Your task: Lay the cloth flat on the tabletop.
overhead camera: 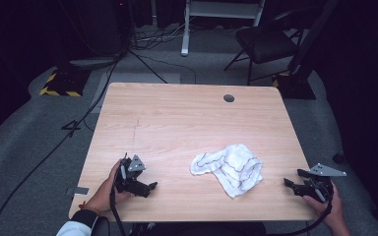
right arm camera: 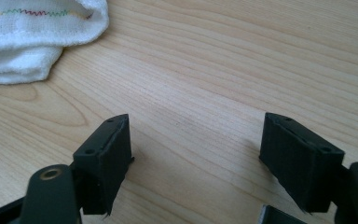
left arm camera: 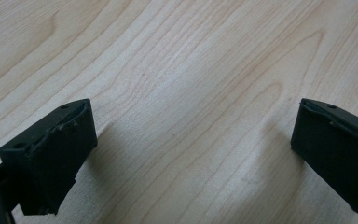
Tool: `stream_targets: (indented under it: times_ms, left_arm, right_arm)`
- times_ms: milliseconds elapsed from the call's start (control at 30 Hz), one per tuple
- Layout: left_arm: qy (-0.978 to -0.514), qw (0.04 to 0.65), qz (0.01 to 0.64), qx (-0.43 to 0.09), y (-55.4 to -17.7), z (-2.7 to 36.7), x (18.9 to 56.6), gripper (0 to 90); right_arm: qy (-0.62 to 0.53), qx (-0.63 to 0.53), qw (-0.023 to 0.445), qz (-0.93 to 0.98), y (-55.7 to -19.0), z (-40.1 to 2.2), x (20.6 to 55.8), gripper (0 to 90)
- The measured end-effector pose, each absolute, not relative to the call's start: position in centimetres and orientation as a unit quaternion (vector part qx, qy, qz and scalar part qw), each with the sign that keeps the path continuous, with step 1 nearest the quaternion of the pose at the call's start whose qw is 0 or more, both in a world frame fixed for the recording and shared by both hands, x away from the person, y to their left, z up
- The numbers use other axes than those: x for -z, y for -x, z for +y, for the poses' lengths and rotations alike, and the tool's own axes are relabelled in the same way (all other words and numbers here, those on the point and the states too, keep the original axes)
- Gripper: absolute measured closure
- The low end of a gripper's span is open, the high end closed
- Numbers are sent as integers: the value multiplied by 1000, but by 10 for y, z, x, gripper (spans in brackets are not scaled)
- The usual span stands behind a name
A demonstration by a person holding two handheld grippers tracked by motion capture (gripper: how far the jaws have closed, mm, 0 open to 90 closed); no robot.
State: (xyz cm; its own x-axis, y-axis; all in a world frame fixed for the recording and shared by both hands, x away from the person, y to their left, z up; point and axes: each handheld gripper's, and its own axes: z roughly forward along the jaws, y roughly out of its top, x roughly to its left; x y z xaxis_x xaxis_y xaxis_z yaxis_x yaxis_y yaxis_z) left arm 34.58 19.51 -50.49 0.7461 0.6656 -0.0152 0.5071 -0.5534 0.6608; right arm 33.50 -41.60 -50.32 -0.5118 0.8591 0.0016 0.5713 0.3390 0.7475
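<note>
A crumpled white cloth [overhead camera: 230, 167] with thin coloured stitching lies on the wooden table [overhead camera: 187, 118], right of centre near the front. Its edge [right arm camera: 32, 37] fills the upper left corner of the right gripper view. My left gripper [overhead camera: 147, 189] rests low over the table's front left, held by a hand, pointing toward the cloth. In the left gripper view its jaws [left arm camera: 193, 154] stand wide apart over bare wood, so it is open. My right gripper [overhead camera: 291, 179] sits at the front right edge, pointing left at the cloth, also open [right arm camera: 196, 158] with nothing between its jaws.
A round cable hole [overhead camera: 229, 98] sits near the table's far edge. Beyond the table are a black chair [overhead camera: 266, 44], a white frame [overhead camera: 221, 14], cables on grey carpet and a yellow-striped stand base [overhead camera: 61, 83].
</note>
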Motion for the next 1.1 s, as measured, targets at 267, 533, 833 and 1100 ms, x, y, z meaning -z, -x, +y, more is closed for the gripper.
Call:
stream_targets:
  times_ms: [267, 533, 833, 1100]
  left_arm:
    - [-885, 338, 303, -108, -354, 192, 505, 4]
    - [-890, 342, 284, -102, -363, 167, 504, 25]
    - [-897, 353, 249, -88, -379, 122, 504, 66]
    - [-905, 355, 220, -77, -396, 76, 503, 73]
  right_arm:
    - [-452, -355, 202, 793, -335, -416, 503, 249]
    - [-444, -348, 208, 799, -336, -413, 501, 291]
    - [-366, -366, 196, 833, -349, -366, 479, 336]
    - [-306, -355, 196, 861, -359, -320, 453, 492]
